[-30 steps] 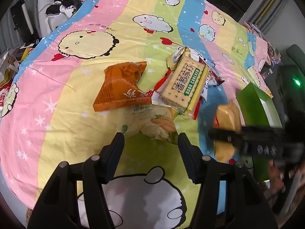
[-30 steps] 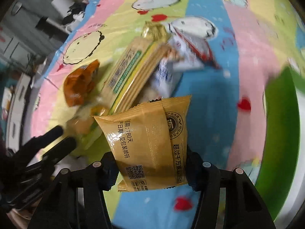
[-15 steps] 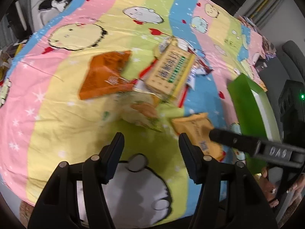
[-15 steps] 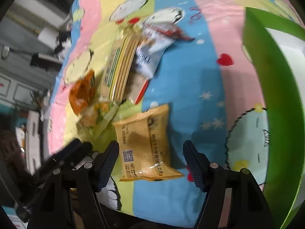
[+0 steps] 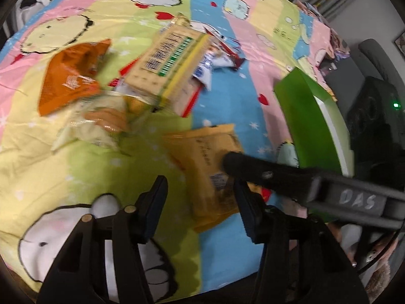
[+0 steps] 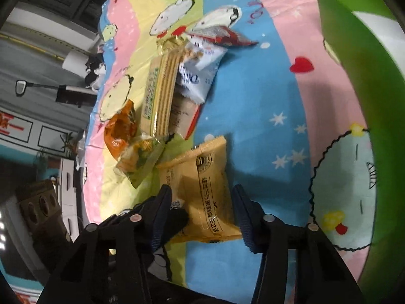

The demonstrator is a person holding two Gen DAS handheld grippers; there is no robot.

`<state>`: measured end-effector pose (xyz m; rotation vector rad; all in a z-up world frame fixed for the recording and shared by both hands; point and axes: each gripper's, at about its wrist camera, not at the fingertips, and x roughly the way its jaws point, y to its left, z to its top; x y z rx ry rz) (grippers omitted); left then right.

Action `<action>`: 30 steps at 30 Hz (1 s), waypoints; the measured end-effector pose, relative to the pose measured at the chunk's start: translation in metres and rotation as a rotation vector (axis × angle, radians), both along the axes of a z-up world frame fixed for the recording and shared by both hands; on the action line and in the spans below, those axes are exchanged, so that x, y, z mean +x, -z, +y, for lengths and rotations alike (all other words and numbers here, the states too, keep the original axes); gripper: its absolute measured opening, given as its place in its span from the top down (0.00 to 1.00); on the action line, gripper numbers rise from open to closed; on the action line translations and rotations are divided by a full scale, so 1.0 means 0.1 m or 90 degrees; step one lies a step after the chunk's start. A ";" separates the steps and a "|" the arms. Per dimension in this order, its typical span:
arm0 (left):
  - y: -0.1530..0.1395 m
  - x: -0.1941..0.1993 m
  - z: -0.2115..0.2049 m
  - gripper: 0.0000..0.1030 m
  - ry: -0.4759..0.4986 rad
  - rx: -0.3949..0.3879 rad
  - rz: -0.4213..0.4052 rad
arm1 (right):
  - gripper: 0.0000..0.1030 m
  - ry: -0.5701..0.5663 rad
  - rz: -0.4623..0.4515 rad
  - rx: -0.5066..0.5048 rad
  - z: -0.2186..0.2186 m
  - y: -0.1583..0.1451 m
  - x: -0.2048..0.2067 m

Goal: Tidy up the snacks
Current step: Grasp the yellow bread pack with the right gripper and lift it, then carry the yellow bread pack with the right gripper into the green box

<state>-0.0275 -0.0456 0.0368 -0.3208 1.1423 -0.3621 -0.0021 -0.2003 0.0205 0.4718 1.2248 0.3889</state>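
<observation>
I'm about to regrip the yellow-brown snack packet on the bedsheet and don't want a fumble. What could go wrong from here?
1. The left gripper and right gripper, both open, crowd the same yellow-brown packet; their fingers could collide.
2. The packet lies flat on the soft bedsheet, so closing fingers might pinch fabric or slide over it.
3. The green box stands close on the right; a hasty swing could clip its wall.

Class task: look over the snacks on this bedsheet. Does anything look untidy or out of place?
Yes: the snacks lie in a crooked, overlapping pile, none visibly in the green box, and one yellow packet lies apart.
</observation>
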 end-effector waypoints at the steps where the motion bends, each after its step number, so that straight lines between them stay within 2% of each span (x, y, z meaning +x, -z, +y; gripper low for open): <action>1: 0.00 0.00 -0.02 0.56 0.006 -0.006 0.002 | 0.50 -0.002 0.003 0.005 -0.01 0.02 0.00; 3: 0.01 0.01 -0.07 0.58 0.016 -0.015 0.004 | 0.50 -0.001 0.002 0.007 -0.01 0.05 0.00; 10: -0.10 -0.03 -0.18 0.60 0.031 0.023 -0.037 | 0.53 0.008 -0.018 0.010 -0.05 -0.01 -0.07; 21: -0.81 -0.15 -0.44 0.60 0.079 0.017 -0.163 | 0.53 0.065 -0.146 0.009 -0.35 -0.77 -0.41; 30: -1.19 -0.23 -0.77 0.61 0.136 0.009 -0.234 | 0.53 0.127 -0.220 0.007 -0.68 -1.20 -0.64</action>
